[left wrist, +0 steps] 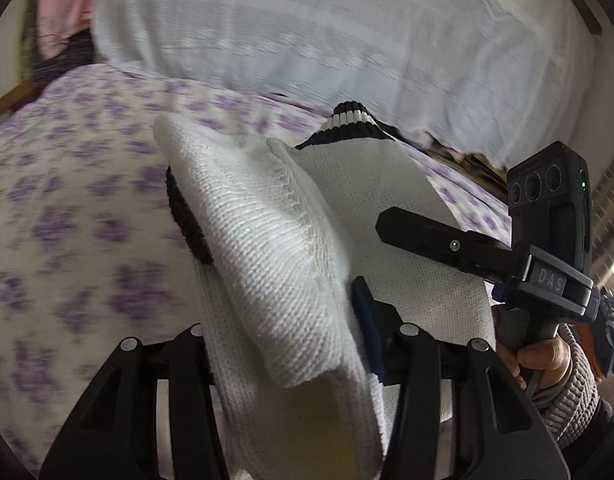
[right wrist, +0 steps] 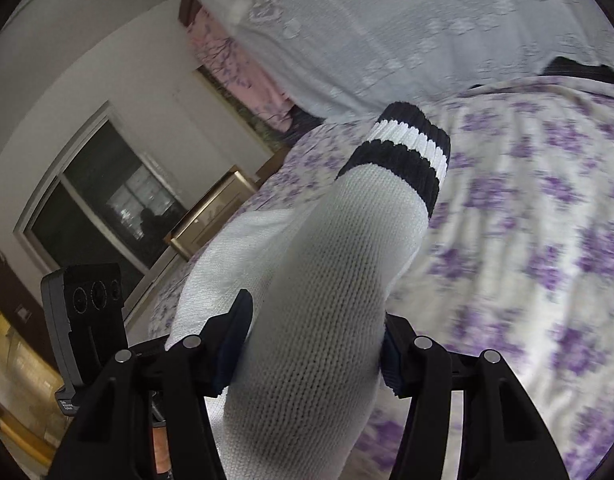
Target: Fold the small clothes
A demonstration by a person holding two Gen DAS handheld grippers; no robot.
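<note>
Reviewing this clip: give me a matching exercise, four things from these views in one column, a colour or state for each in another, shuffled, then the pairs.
Things:
1. white knit garment
2. bed cover
3. sleeve cuff
4. right gripper

Descriptions:
A. purple flowers on white
B. black with a white stripe
C. gripped at both ends, lifted off the bed
D. jaws closed on knit fabric

Pairs: 1-C, 2-A, 3-B, 4-D

bed (right wrist: pixel 547 208) w/ purple-flower sheet, lower right | white lacy cover (right wrist: pixel 387 20) on it, top of frame
</note>
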